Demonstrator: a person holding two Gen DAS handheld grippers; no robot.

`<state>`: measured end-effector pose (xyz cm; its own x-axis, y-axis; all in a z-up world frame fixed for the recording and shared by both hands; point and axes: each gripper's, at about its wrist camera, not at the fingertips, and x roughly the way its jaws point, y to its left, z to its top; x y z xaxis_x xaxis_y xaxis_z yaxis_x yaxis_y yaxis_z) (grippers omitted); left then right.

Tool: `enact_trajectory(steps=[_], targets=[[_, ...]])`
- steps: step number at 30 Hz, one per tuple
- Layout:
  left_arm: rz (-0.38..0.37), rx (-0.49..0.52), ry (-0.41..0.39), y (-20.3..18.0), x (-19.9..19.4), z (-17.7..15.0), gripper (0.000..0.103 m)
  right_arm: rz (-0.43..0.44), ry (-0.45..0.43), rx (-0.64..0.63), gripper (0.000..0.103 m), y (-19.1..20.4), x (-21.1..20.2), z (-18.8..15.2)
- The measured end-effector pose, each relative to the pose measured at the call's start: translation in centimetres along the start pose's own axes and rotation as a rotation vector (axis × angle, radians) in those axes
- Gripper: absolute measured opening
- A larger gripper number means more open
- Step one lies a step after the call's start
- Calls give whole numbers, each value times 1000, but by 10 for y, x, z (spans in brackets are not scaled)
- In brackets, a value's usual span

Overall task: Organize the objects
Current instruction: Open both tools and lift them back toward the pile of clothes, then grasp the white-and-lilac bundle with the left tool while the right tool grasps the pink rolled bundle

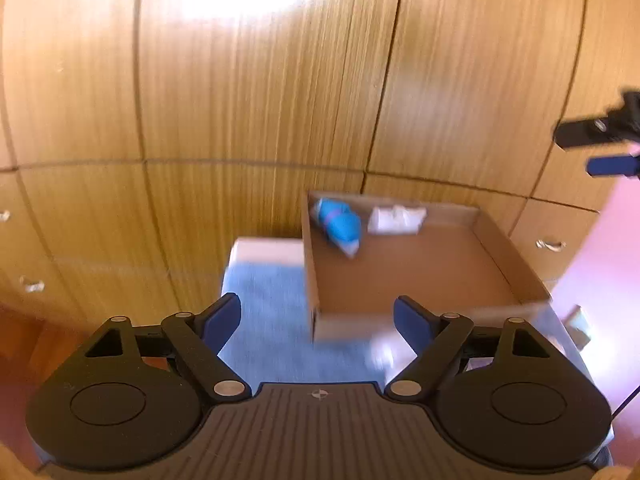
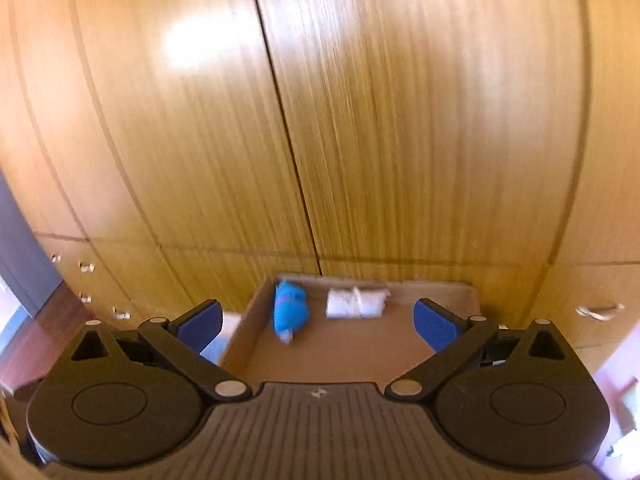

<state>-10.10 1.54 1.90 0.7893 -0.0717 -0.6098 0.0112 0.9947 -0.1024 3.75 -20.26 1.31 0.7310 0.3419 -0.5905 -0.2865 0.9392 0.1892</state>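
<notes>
My left gripper [image 1: 317,320] and right gripper [image 2: 316,326], both jaws wide and holding nothing, hang above the cardboard box [image 1: 500,252], which serves as the collecting place. A blue roll [image 1: 338,226] lies in the box's far left corner, a white bundle [image 1: 396,219] just beside it along the far wall, both apparently sorted. A blue cloth [image 1: 264,300] lies left of the box; wooden cabinets [image 1: 240,80] stand behind. Nothing blocks the way in.

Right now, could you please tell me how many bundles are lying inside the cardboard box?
2: a blue bundle near the far left corner of the cardboard box and a white bundle beside it along the far wall. The near floor is partly hidden.
</notes>
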Motion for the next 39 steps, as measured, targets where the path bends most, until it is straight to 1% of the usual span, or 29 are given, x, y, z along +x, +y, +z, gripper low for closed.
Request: enact_trajectory(steps=[2, 4, 6, 7, 9, 11, 12, 13, 14, 16, 18, 19, 20, 22, 24, 25, 27, 28, 29, 30, 32, 34, 36, 39], targets=[[-21, 21, 8, -10, -19, -23, 88, 4, -16, -3, 102, 0, -29, -28], [-34, 71, 13, -26, -36, -45, 88, 10, -42, -12, 102, 2, -63, -59], [-55, 115, 15, -45, -48, -63, 88, -16, -70, -27, 102, 8, -91, -95], [-62, 133, 10, -54, -53, -75, 89, -25, -76, -38, 102, 12, -100, -115], [-91, 180, 12, -72, -53, -94, 89, -37, -52, -55, 102, 21, -111, -150], [-109, 212, 52, -86, -40, -109, 90, -19, -26, -55, 101, 28, -114, -183], [-121, 212, 78, -90, -36, -114, 87, -17, -9, -57, 100, 32, -111, -197], [-125, 211, 100, -92, -31, -117, 83, -25, 1, -62, 98, 37, -117, -203], [-123, 212, 122, -94, -25, -120, 84, -47, -2, -89, 98, 43, -121, -209], [-123, 181, 151, -95, -20, -124, 85, -96, -10, -124, 97, 51, -128, -215], [-129, 165, 158, -92, -19, -126, 86, -84, -29, -123, 97, 51, -129, -219], [-122, 168, 164, -91, -14, -126, 86, -95, -41, -138, 98, 52, -128, -220], [-122, 173, 174, -92, -9, -126, 85, -110, -44, -148, 98, 51, -124, -224], [-119, 179, 173, -97, 2, -128, 85, -113, -36, -150, 98, 44, -110, -234], [-119, 176, 182, -98, 10, -129, 87, -105, -25, -143, 98, 39, -116, -239], [-129, 167, 177, -98, 14, -129, 88, -110, -25, -140, 98, 37, -117, -243], [-132, 153, 165, -100, 17, -129, 88, -108, -24, -137, 98, 32, -126, -247], [-138, 151, 161, -100, 17, -127, 86, -114, -29, -128, 98, 34, -124, -250], [-147, 147, 153, -99, 16, -126, 80, -117, -28, -128, 98, 34, -123, -252], [-160, 134, 148, -96, 16, -125, 77, -118, -27, -127, 98, 34, -121, -253], [-185, 99, 145, -89, 14, -122, 65, -117, -21, -121, 98, 36, -115, -255], [-201, 63, 141, -82, 13, -122, 62, -112, -20, -127, 98, 39, -109, -255], [-224, 28, 148, -76, 17, -123, 62, -113, -23, -129, 98, 45, -102, -254], [-238, 4, 149, -72, 19, -126, 70, -114, -42, -124, 98, 52, -97, -253]])
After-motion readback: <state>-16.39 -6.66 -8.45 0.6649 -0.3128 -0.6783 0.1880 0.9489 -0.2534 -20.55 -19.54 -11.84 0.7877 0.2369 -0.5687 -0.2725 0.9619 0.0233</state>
